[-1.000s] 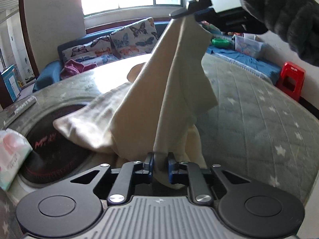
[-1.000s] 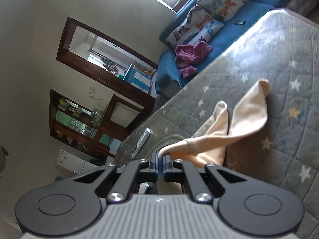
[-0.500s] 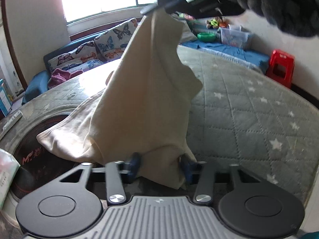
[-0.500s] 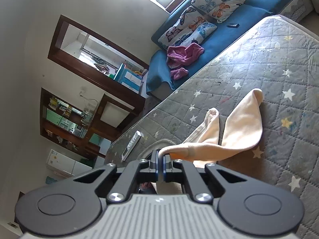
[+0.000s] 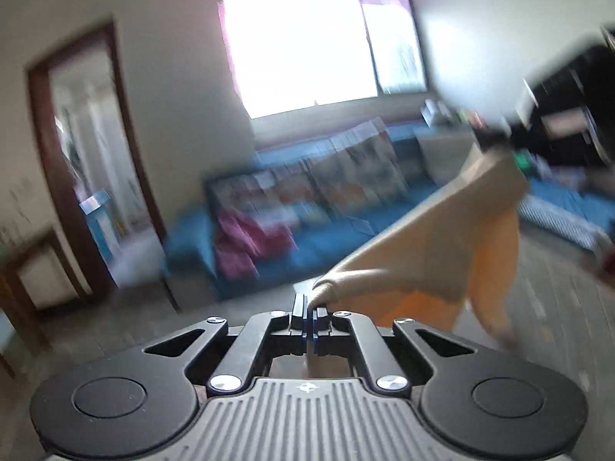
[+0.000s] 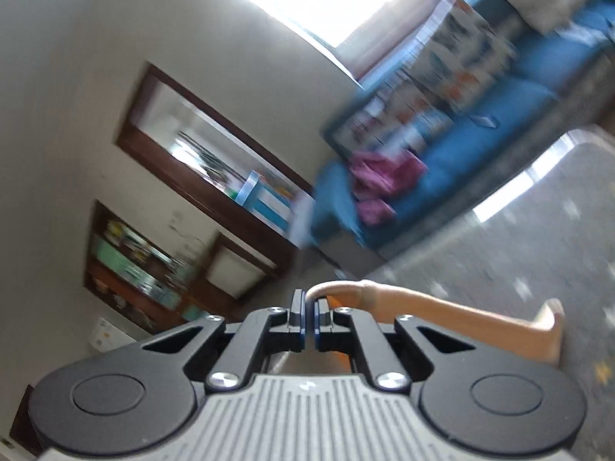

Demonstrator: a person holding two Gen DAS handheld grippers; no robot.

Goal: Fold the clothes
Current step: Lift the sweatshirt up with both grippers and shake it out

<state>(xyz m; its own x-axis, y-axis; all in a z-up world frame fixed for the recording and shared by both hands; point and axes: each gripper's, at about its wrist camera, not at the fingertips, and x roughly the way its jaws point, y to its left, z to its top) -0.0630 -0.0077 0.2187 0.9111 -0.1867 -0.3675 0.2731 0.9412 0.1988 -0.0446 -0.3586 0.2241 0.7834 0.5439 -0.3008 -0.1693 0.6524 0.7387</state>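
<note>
A beige garment (image 5: 434, 246) hangs in the air, stretched between both grippers. My left gripper (image 5: 309, 309) is shut on one edge of it; the cloth runs up and right from there to the other gripper (image 5: 496, 140), seen dark and blurred at the upper right. In the right wrist view my right gripper (image 6: 309, 307) is shut on another edge of the beige garment (image 6: 453, 319), which trails off to the right above the grey star-patterned mattress (image 6: 538, 253). Both views are motion-blurred.
A blue sofa (image 5: 330, 238) with patterned cushions (image 5: 353, 176) and a magenta cloth (image 5: 250, 238) stands under the bright window (image 5: 307, 46). A dark wooden doorway (image 5: 77, 161) is at the left. Wooden shelves (image 6: 138, 261) line the wall in the right wrist view.
My left gripper let the cloth go, opened wide, then shut on an edge and rose. Both grippers lifted, so the garment has left the mattress and hangs between them.
</note>
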